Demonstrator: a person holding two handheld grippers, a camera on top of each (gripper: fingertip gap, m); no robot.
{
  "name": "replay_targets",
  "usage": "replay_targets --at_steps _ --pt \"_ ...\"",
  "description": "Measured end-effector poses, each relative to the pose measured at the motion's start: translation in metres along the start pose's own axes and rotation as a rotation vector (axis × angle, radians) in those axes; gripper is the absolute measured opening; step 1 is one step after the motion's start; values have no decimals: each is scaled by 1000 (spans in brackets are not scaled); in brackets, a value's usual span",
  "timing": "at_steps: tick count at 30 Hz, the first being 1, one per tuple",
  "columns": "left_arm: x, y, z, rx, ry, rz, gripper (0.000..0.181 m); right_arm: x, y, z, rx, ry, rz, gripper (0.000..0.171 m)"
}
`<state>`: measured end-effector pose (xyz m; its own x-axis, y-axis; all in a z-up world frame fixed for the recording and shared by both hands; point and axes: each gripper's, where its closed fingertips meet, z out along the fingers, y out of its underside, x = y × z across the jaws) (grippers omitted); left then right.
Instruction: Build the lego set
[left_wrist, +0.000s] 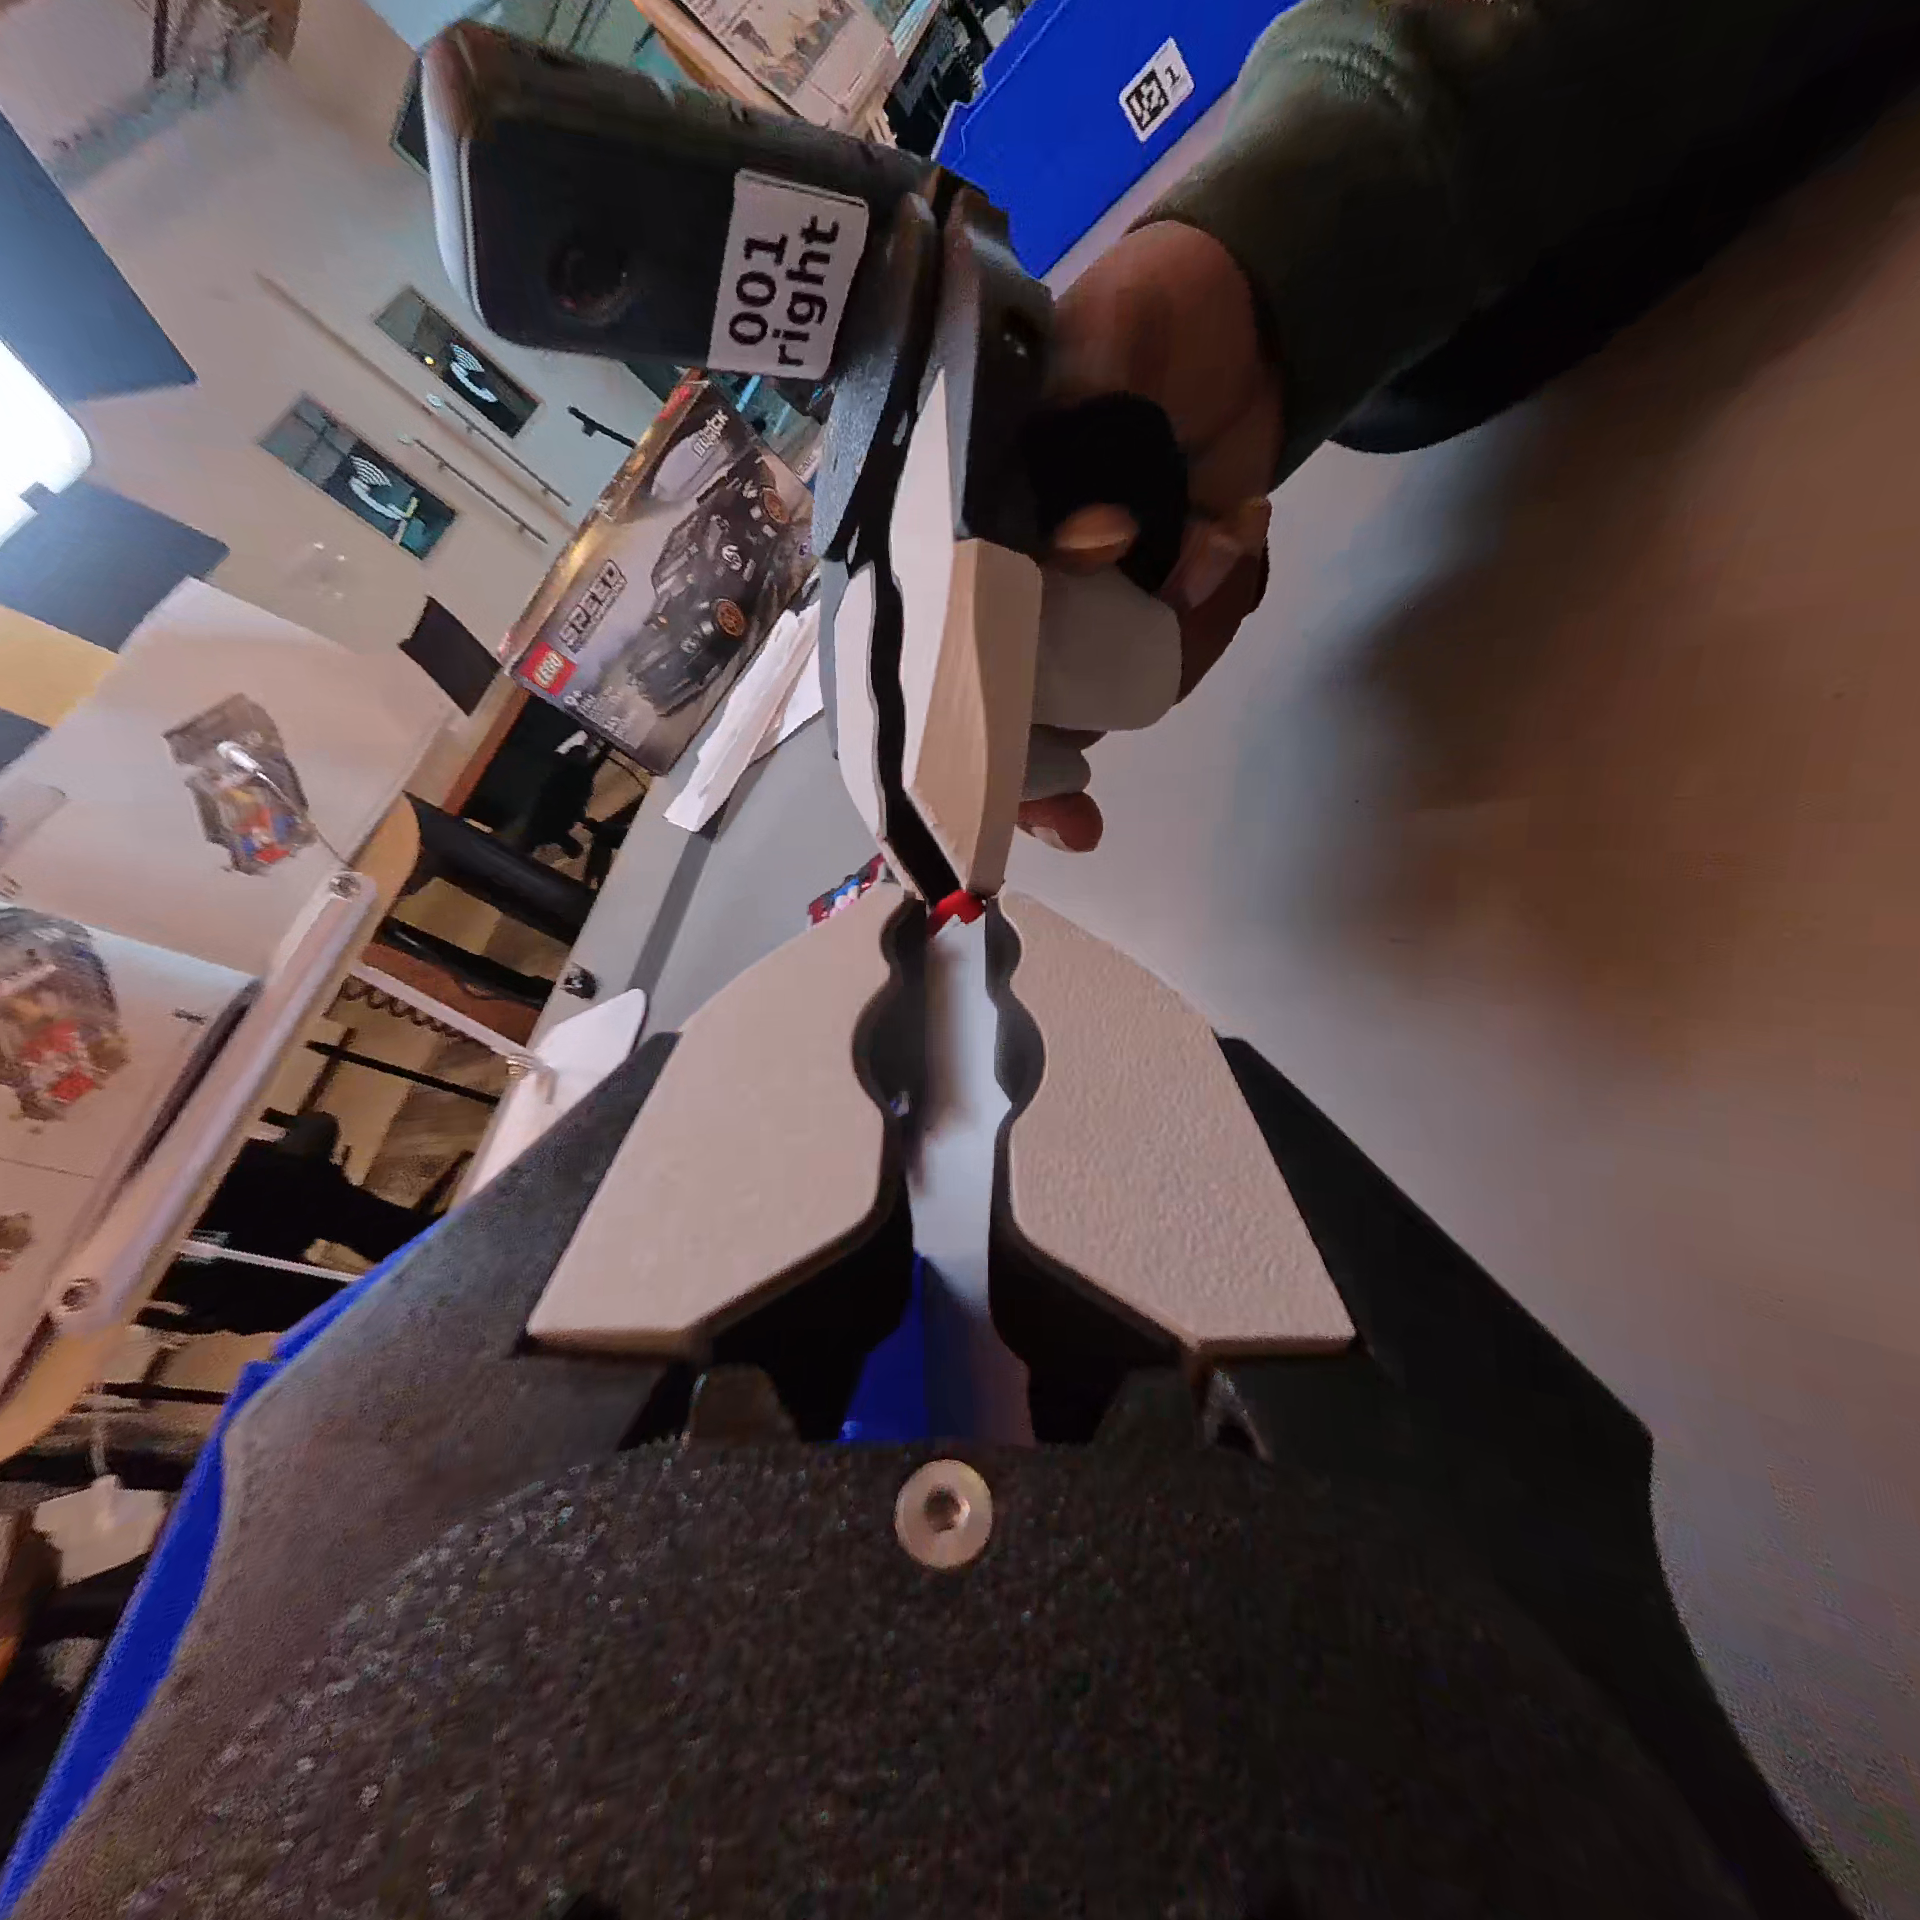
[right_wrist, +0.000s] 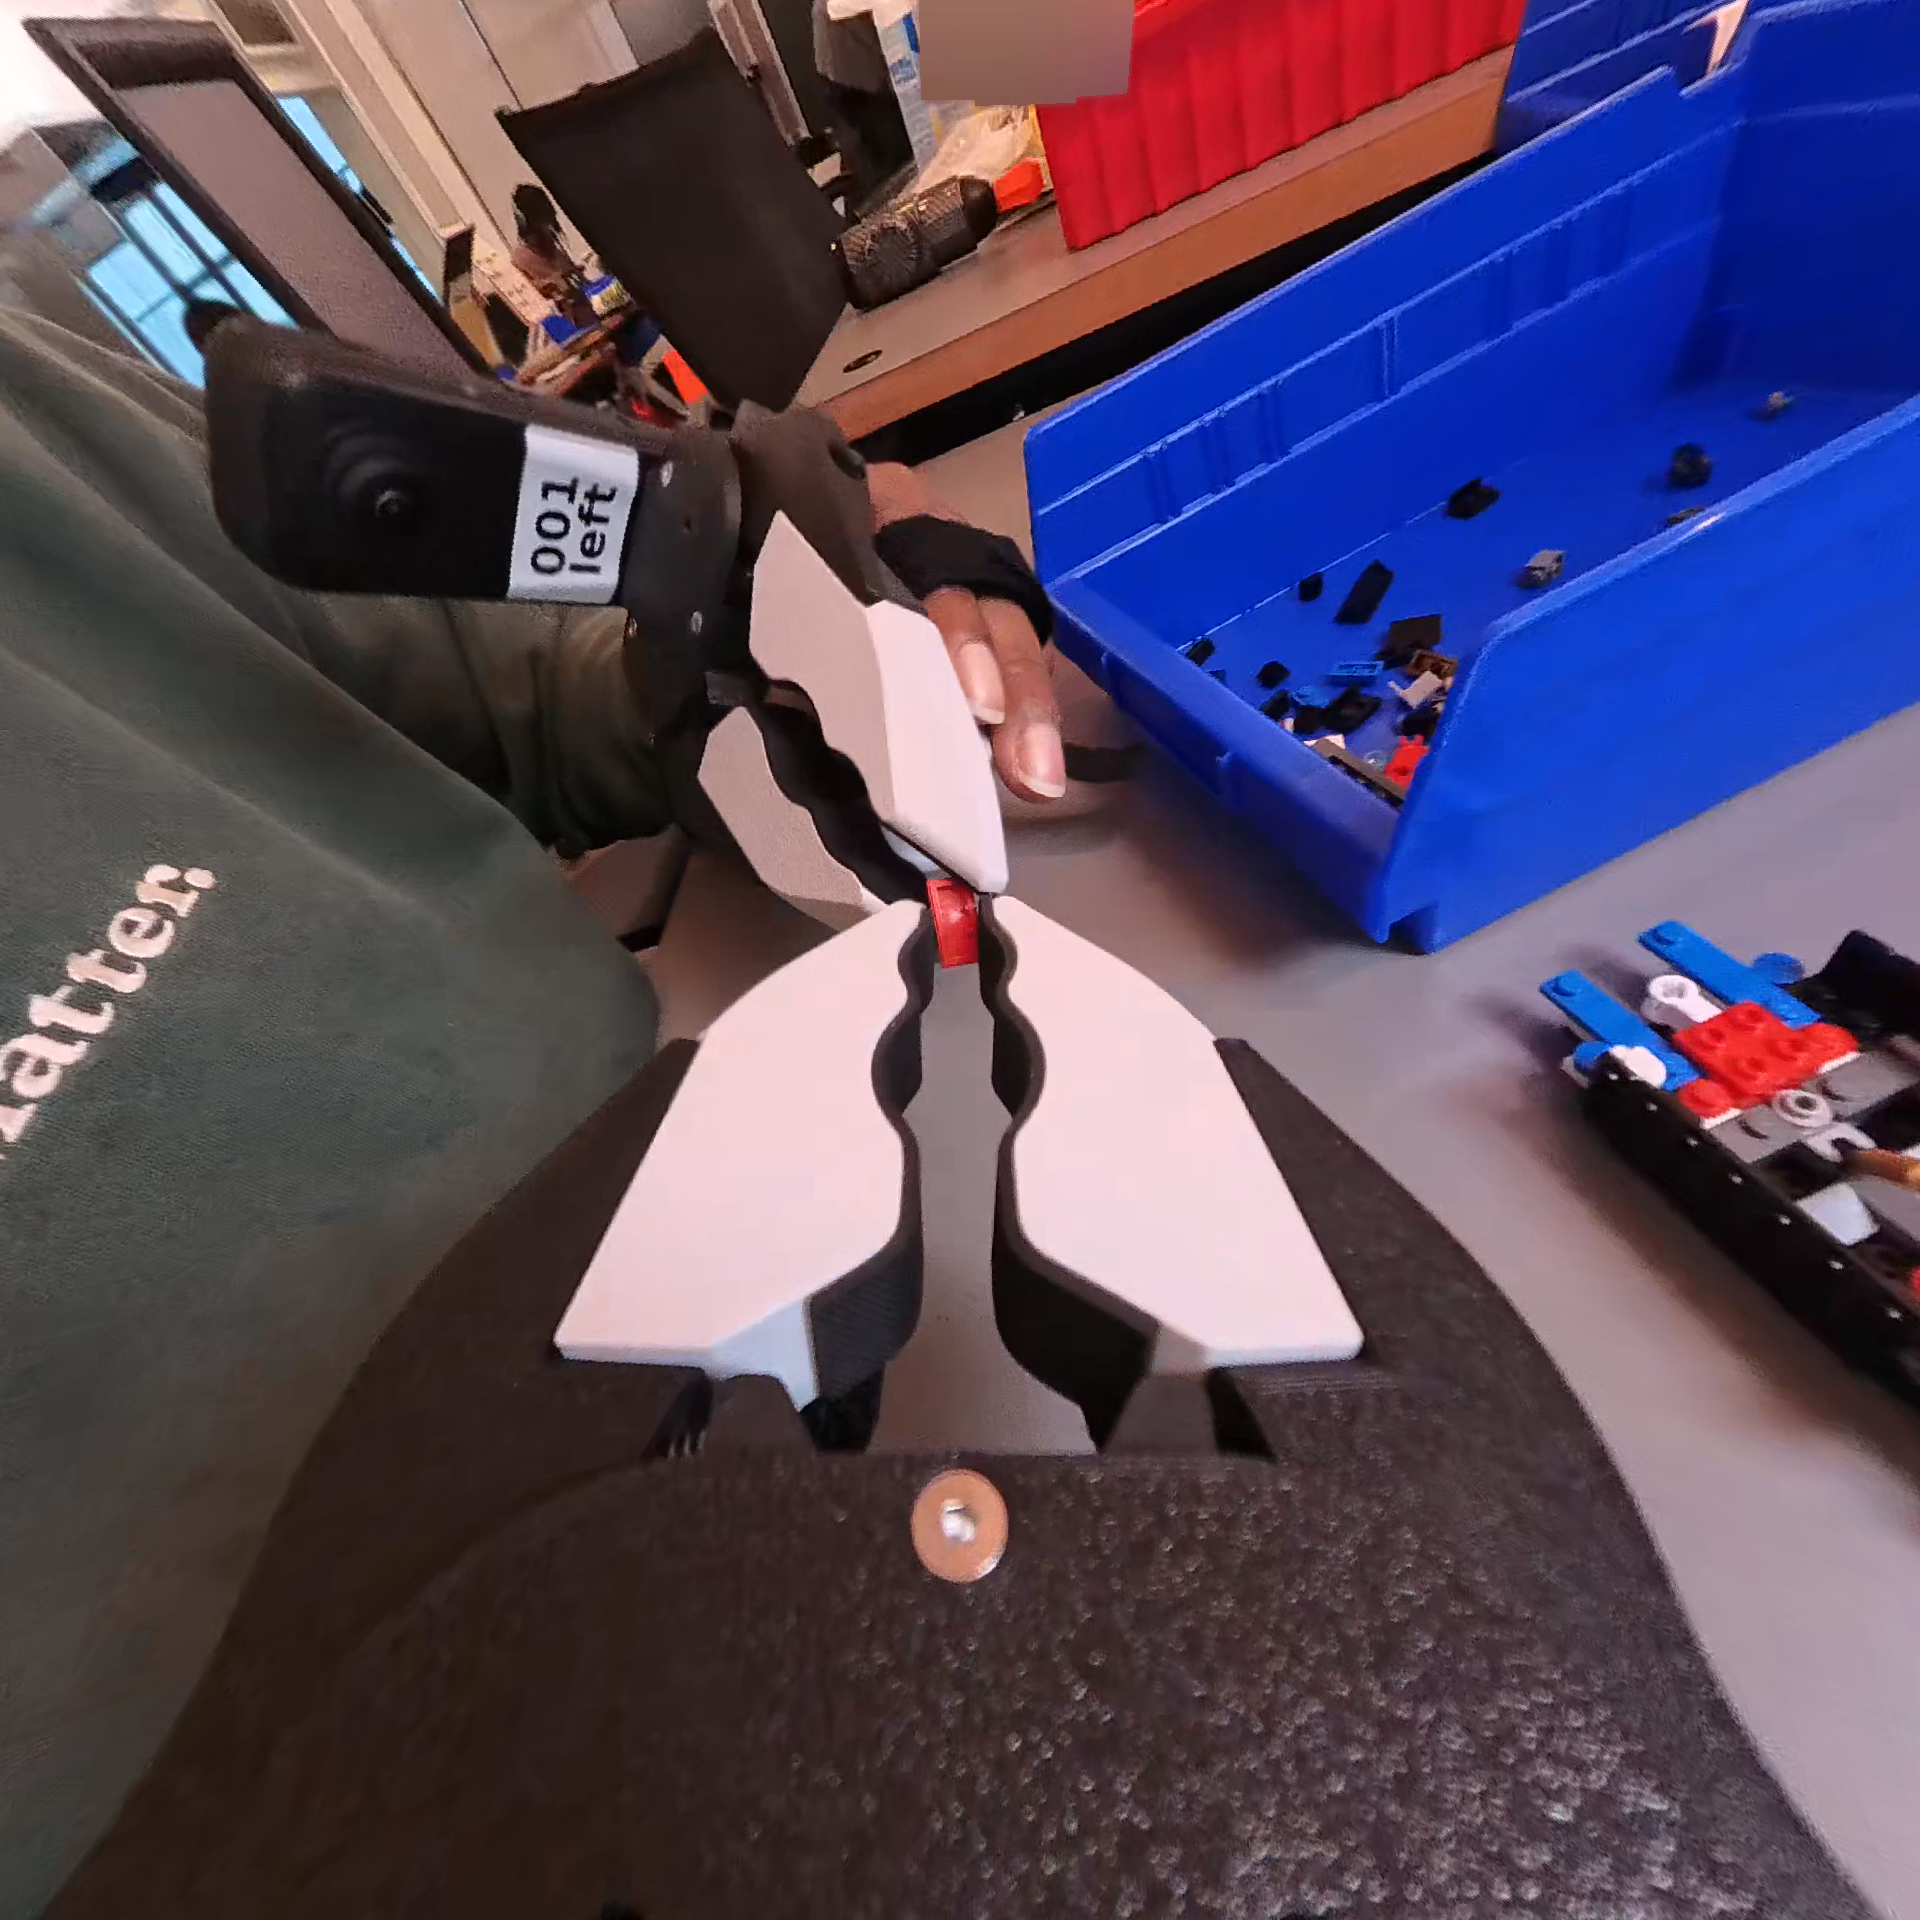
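Red and tiny, the stud piece (right_wrist: 953, 928) sits pinched between both pairs of fingers, left gripper (left_wrist: 954, 914) meeting right gripper (right_wrist: 953, 925) above the bench (right_wrist: 1299, 1039); we judge a mid-air handover, needing one side's release before seating it on the half-built model (right_wrist: 1766, 1081).

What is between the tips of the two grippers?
A small red piece sits there, pinched at the tips of the right gripper and touched by the left gripper. The right wrist view shows it best.

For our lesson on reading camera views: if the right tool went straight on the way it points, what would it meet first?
Probably the left tool: its tips meet the right tool tip to tip around the small red piece pinched there.
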<state>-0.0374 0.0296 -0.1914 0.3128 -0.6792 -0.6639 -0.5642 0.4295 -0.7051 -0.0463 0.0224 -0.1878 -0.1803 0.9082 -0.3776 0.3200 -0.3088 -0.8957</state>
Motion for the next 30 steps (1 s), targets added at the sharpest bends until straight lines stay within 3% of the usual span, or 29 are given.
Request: replay_targets --at_steps 3,7,12,17,22,25,26,30 --pt "-3 -1 -1 -6 -27 33 10 0 -3 0 20 -22 67 8" --pt "-6 2 0 -5 2 -126 10 5 -4 -2 46 -50 148 8" --pt "-34 14 -6 7 -2 -554 10 21 -16 -22 99 38 92 17" --pt "-62 53 -15 -24 -34 -1047 10 36 -9 -29 65 130 53 18" --pt "-73 91 -22 -131 -157 -1189 11 40 5 -21 -8 157 30 20" --pt "-74 110 -23 -229 -219 -1181 56 43 10 -20 -32 181 3 20" --pt "-75 110 -23 -236 -227 -1172 64 44 11 -20 -38 190 -2 20" --pt "-74 114 -23 -292 -256 -1089 71 53 16 -21 -67 249 -36 20"
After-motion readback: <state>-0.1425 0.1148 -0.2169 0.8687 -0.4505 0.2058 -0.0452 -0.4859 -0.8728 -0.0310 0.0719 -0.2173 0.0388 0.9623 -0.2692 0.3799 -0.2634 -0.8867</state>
